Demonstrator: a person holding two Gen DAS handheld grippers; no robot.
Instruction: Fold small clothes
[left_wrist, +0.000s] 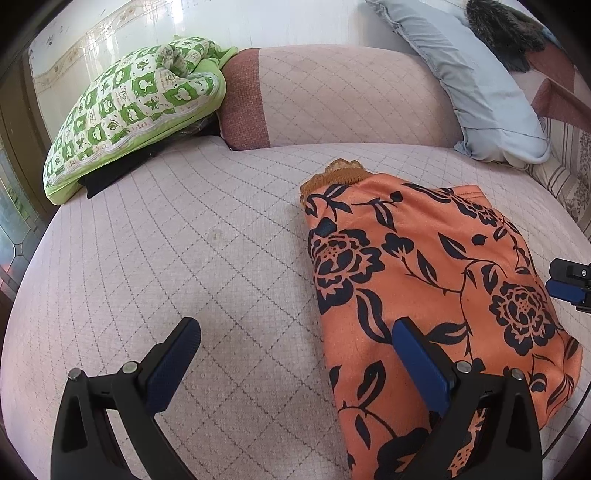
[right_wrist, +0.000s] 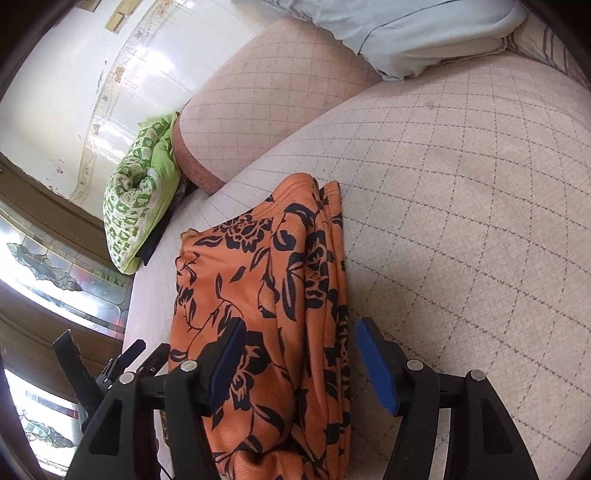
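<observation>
A folded orange garment with a black flower print (left_wrist: 424, 280) lies on the pink quilted sofa seat (left_wrist: 184, 240), its brown ribbed collar at the far end. My left gripper (left_wrist: 297, 338) is open at the garment's near left edge: one finger hovers over bare seat, the other over the cloth. In the right wrist view the garment (right_wrist: 258, 295) shows stacked layers along its right side. My right gripper (right_wrist: 301, 345) is open and straddles that layered edge, with cloth between the pads but not pinched. The right gripper's tip (left_wrist: 569, 284) also shows beyond the garment.
A green-and-white patterned pillow (left_wrist: 136, 110) rests on something dark at the seat's far left. A pale blue pillow (left_wrist: 476, 74) leans on the backrest (left_wrist: 351, 96) at the far right, with a dark furry item (left_wrist: 506, 33) behind it. Stained-glass panels (right_wrist: 48, 266) stand beyond the sofa's left end.
</observation>
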